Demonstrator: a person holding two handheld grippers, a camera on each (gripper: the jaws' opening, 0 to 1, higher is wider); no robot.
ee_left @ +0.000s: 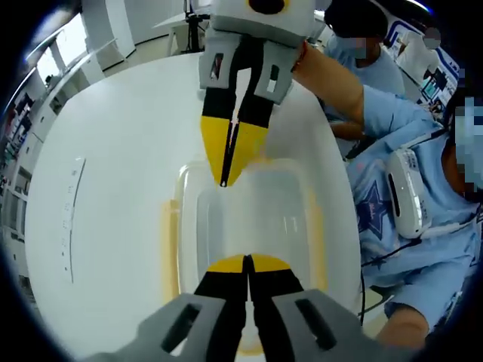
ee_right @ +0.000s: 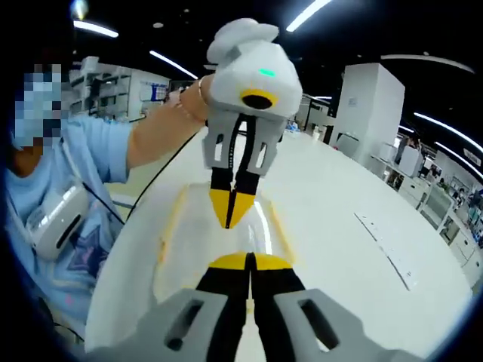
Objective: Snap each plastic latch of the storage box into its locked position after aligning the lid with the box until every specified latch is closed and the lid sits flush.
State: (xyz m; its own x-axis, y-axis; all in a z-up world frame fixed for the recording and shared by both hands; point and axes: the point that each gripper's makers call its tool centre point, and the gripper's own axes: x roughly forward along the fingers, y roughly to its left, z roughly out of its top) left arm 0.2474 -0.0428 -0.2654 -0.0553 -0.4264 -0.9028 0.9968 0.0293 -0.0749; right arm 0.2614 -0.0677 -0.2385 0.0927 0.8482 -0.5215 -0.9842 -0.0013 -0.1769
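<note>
In the left gripper view a long thin strip [ee_left: 70, 219] lies on the white table [ee_left: 113, 151] at the far left. Toward the middle sits the clear storage box [ee_left: 249, 226], its clear lid [ee_left: 256, 204] on top and yellow latches [ee_left: 170, 249] along its long sides. The left gripper [ee_left: 247, 263] rises from the bottom edge with its yellow-tipped jaws together over the near end of the box, holding nothing. The right gripper [ee_left: 224, 181] comes down from the top, jaws also together, tips pointing at the far end of the lid; whether they touch it cannot be told. At the right, a person in a light blue top [ee_left: 400, 128] sits beside the table.

In the right gripper view the person sits at the left. The box [ee_right: 226, 249] runs away down the middle, the right gripper [ee_right: 248, 260] closed at its near end and the left gripper [ee_right: 230, 224] closed at its far end. The strip [ee_right: 385, 249] lies on the table [ee_right: 324, 196] to the right. This view adds the room's ceiling lights [ee_right: 309, 13] and a white cabinet [ee_right: 370, 105].
</note>
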